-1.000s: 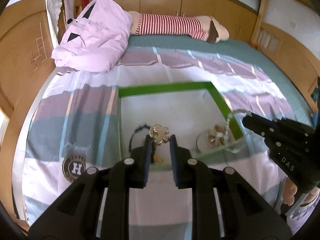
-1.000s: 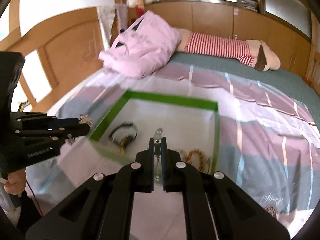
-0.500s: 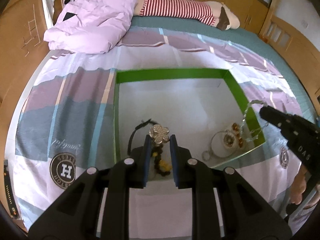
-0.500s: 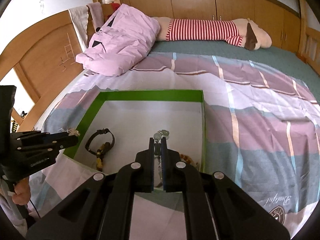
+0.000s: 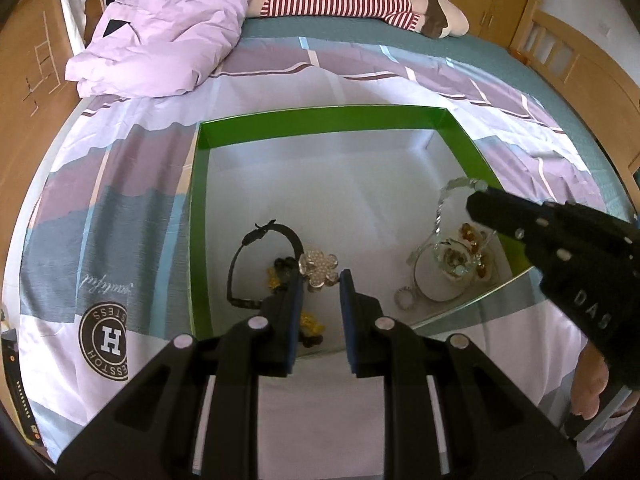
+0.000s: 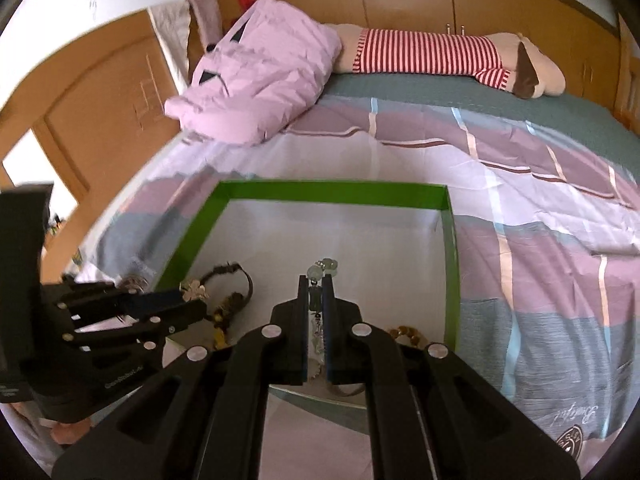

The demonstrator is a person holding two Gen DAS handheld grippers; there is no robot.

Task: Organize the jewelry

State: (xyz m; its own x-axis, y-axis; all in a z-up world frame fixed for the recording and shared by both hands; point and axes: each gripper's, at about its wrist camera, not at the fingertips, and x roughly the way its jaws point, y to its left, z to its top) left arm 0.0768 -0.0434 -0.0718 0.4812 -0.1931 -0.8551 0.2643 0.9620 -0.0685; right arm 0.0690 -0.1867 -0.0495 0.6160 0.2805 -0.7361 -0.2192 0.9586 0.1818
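We take the green-walled box (image 5: 320, 122) on the bedspread (image 5: 120, 208) as our landmark.

Much of the box's near edge is covered in both views by the black gripper bodies. In the right wrist view the near right corner is almost wholly hidden: only a few amber beads (image 6: 404, 332) peep out beside the right gripper (image 6: 316, 280), and we cannot tell what piece they belong to. The left wrist view opens that corner up and shows a thin ring-shaped bangle (image 5: 436, 280) lying with a small cluster of amber and clear beads (image 5: 460, 256), though the cluster is too small for us to sort.

The left gripper (image 5: 320, 276) is clamped on a pearl flower brooch (image 5: 319, 270), held above the box floor near its left wall; how the pads bear on its underside is hidden. Just behind it, inside the box by the left wall, a black strap bracelet (image 5: 256, 256) lies with dark and yellow beads (image 5: 280, 276), partly covered by the left finger.

The right gripper has its jaws pinched nearly together on a clear beaded chain (image 5: 444, 200), whose loop hangs over the box's right side; in its own view only a few pale beads show above the tips.

Beyond the box's far wall lie a crumpled lilac quilt (image 5: 168, 36) and a red-striped plush toy (image 5: 344, 0). At the right edge of the left wrist view, part of a hand (image 5: 592, 384) shows under the right gripper.
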